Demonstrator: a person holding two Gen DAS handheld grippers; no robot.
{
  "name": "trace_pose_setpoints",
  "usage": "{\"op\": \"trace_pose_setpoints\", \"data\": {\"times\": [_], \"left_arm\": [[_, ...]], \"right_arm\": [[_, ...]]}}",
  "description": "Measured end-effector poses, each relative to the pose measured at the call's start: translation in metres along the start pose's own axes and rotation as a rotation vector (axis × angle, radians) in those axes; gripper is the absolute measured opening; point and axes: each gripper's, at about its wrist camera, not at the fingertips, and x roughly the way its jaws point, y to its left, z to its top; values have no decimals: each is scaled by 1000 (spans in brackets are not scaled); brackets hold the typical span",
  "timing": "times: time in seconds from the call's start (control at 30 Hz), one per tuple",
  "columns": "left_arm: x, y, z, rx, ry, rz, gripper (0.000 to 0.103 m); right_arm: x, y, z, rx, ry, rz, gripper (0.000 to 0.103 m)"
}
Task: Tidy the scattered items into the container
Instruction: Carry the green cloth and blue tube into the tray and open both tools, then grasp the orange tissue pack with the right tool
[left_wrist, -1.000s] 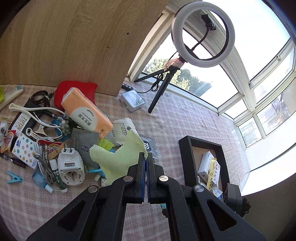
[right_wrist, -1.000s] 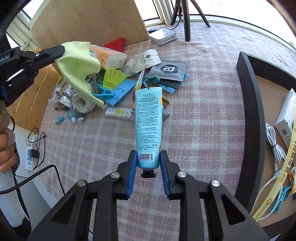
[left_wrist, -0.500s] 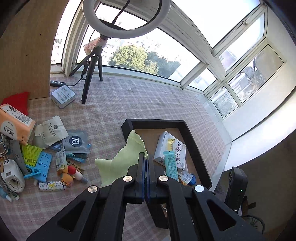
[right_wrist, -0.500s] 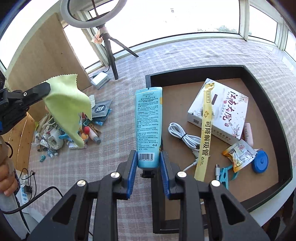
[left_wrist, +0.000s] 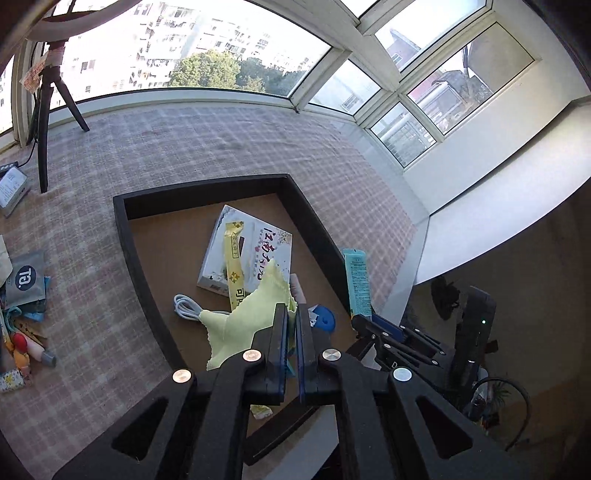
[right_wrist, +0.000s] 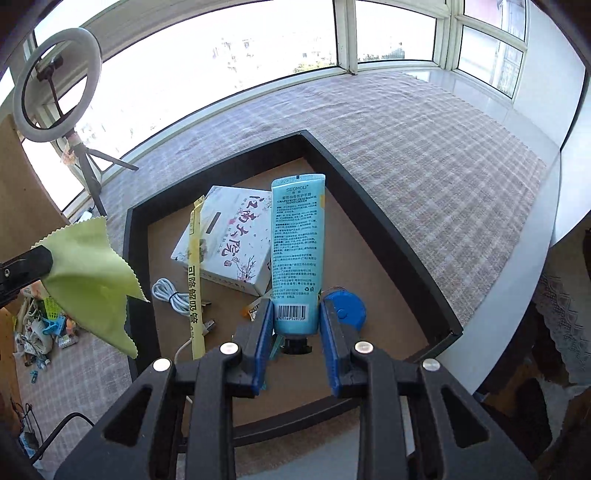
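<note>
Both are up over the black-rimmed brown tray (right_wrist: 388, 229): left hand-held gripper (left_wrist: 291, 314) is pinching a pale green cleaning cloth (left_wrist: 243, 317), and right hand-held gripper (right_wrist: 295, 317) clamps a light blue hand cream tube (right_wrist: 297, 251) upright above the tray's white flowery box (right_wrist: 229, 240).

- Bright daylight pours in through the windows (right_wrist: 207, 62) far ahead of each hand-held gripper; the panes are blown out to white in the right wrist view.
- The checked counter (left_wrist: 229, 147) is evenly lit and sharp.
- Strong fisheye bending curves the window frames, with dark vignetted corners.
- The area to the right of both hand-held grippers lies in deep shadow.
</note>
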Motion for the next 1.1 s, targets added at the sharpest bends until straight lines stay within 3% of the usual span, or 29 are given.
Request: {"op": "trace_pose_setpoints", "data": {"times": [0.03, 0.07, 0.1, 0.37, 0.57, 0.77, 1.1], "left_arm": [[3, -2, -1, 1, 2, 2, 32], [3, -4, -3, 7, -8, 8, 37], [3, -6, -4, 18, -16, 25, 37], [-6, 11, -7, 11, -34, 84, 37], [-25, 49, -11, -61, -67, 137, 37], [-60, 106, -20, -182, -130, 199, 37], [-151, 212, -56, -413, -304, 343, 36]], "right_arm": [[-1, -3, 1, 7, -2, -7, 31], [-2, -6, 2, 16, -9, -5, 42], [-4, -7, 3, 22, -21, 1, 47], [-3, 16, 8, -21, -30, 23, 47], [3, 52, 8, -94, -32, 95, 47], [11, 111, 10, -232, -25, 188, 47], [11, 248, 7, -565, -37, 324, 47]]}}
